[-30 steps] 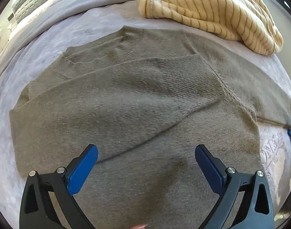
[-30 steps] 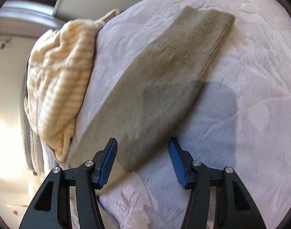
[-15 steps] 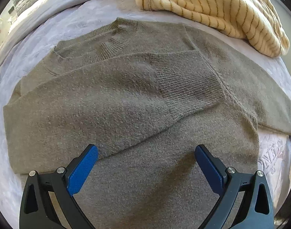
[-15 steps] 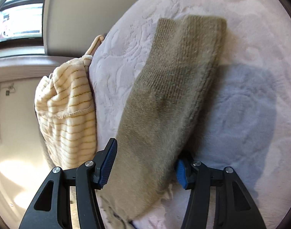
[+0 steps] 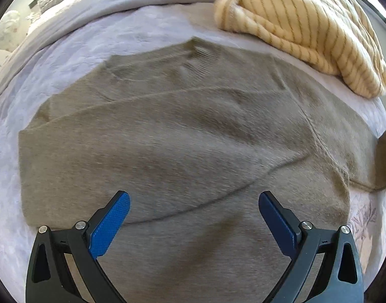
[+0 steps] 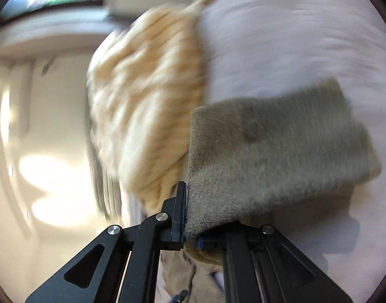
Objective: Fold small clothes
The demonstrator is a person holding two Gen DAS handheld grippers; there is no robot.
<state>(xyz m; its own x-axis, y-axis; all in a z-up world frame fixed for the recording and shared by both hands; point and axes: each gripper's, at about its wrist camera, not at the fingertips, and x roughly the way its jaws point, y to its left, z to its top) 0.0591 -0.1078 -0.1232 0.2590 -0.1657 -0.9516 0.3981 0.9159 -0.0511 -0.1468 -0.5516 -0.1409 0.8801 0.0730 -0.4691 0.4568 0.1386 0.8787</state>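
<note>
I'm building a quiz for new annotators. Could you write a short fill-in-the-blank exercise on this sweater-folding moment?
1. The right gripper is shut on the olive sweater's ____.
2. The left gripper hovers over the olive sweater with its jaws ____.
3. The garment heaped at the far edge of the lavender bedspread is cream with thin ____.

Missing words: sleeve; open; stripes

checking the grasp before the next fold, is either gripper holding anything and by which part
The right gripper is shut on the olive sweater's sleeve. The left gripper is open above the sweater body, holding nothing.
</note>
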